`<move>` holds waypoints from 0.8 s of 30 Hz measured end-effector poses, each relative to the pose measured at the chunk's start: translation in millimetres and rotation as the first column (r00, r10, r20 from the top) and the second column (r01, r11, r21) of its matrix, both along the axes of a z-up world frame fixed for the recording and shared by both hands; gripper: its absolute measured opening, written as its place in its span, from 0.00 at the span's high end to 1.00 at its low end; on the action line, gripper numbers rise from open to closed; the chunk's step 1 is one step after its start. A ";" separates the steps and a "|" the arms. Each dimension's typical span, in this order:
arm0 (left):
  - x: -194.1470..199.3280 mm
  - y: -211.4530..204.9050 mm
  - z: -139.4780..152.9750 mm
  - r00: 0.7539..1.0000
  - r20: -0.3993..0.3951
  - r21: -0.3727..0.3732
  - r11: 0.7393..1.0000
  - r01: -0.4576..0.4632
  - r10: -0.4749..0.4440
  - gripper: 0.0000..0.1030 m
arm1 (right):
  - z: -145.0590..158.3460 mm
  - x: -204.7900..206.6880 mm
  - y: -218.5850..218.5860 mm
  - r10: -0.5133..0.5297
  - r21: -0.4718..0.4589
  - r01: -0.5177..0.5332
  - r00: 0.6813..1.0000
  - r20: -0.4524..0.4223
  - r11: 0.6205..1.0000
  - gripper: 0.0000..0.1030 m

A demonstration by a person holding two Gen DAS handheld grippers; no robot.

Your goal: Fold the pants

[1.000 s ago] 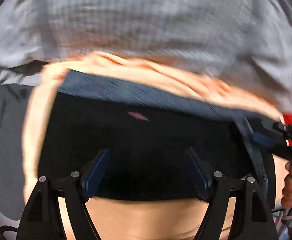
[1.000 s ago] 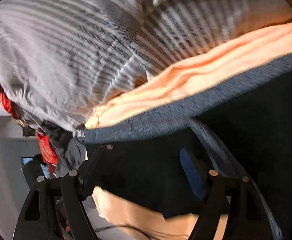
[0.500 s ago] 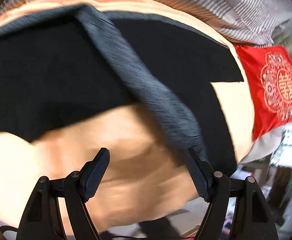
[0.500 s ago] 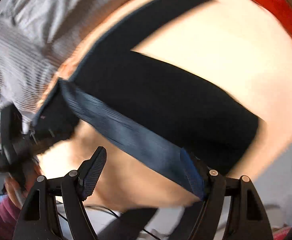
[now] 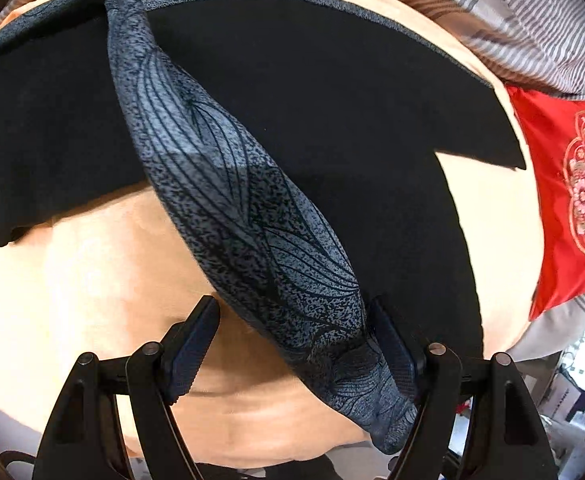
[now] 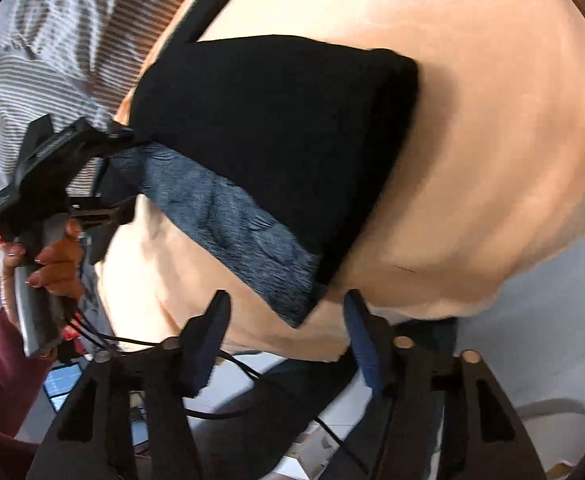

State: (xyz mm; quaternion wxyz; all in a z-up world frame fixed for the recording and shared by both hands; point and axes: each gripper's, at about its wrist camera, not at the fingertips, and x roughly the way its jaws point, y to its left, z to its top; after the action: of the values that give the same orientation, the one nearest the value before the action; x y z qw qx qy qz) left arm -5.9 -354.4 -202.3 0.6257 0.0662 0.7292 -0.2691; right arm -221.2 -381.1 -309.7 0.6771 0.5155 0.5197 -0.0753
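1. In my left wrist view, the far left shows the black pants (image 5: 312, 120) spread across a peach-orange sheet (image 5: 92, 300), with one dark edge drooping toward the lower left.
2. Moving right, the grey patterned waistband (image 5: 232, 208) runs as a diagonal strip from the upper left down to the lower right, passing between my fingers.
3. My left gripper (image 5: 296, 344) has its jaws wide apart; the waistband lies against the right finger, and whether it touches the pad I cannot tell.
4. Further right, a black pant leg ends in a straight hem over the sheet, and beyond it lies a red embroidered cloth (image 5: 564, 200) below a grey striped blanket (image 5: 532, 20).
5. In my right wrist view, the far left shows my left hand (image 6: 52, 264) around the left gripper's handle, with that gripper reaching the pants' waistband corner.
6. In the middle, the pants (image 6: 272, 140) appear as a doubled black mass with the waistband (image 6: 232, 232) along the lower edge, resting on the sheet (image 6: 492, 160).
7. My right gripper (image 6: 288, 332) stands with jaws apart, the waistband's near corner just above the gap between them and nothing clamped.
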 end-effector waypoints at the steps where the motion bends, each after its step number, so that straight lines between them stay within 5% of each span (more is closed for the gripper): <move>1: -0.3 -1.3 -1.0 1.000 0.004 0.004 1.000 0.006 -0.006 0.25 | -0.5 1.5 1.5 -0.001 0.007 0.000 1.000 0.011 1.000 0.53; 4: -0.9 -8.5 -1.7 0.999 0.029 0.009 0.999 0.030 -0.031 0.26 | -8.0 7.8 2.3 -0.023 0.076 0.022 1.000 0.011 0.997 0.77; 5: -0.8 -10.7 -0.7 0.998 0.041 0.010 0.999 0.041 -0.041 0.31 | -8.9 6.3 2.0 -0.028 0.091 0.028 1.000 0.006 0.995 0.96; 7: 0.5 -14.6 2.8 0.996 0.037 -0.011 0.997 0.077 -0.077 0.65 | -2.1 10.8 -1.3 -0.064 0.129 0.060 0.998 0.020 0.990 0.97; 9: 5.2 -17.4 9.1 0.994 0.030 -0.029 0.994 0.104 -0.104 0.75 | 13.6 10.7 -7.8 -0.082 0.146 0.072 0.994 0.065 0.987 0.97; 17: 38.1 -41.3 66.0 0.992 0.062 -0.155 0.981 0.118 -0.110 0.77 | 92.8 62.0 -72.6 -0.059 0.060 0.046 0.973 0.221 0.997 0.97; 24: 83.7 -88.1 76.4 0.993 0.103 -0.160 0.984 0.079 -0.063 0.77 | 115.5 124.4 -169.8 -0.049 0.028 0.043 0.954 0.297 0.999 0.97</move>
State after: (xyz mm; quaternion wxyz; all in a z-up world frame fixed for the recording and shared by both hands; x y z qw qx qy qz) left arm 77.9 -442.5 -125.9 0.6538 0.0536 0.6706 -0.3465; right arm -96.7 -550.9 -194.2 0.7399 0.5403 0.4006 -0.0072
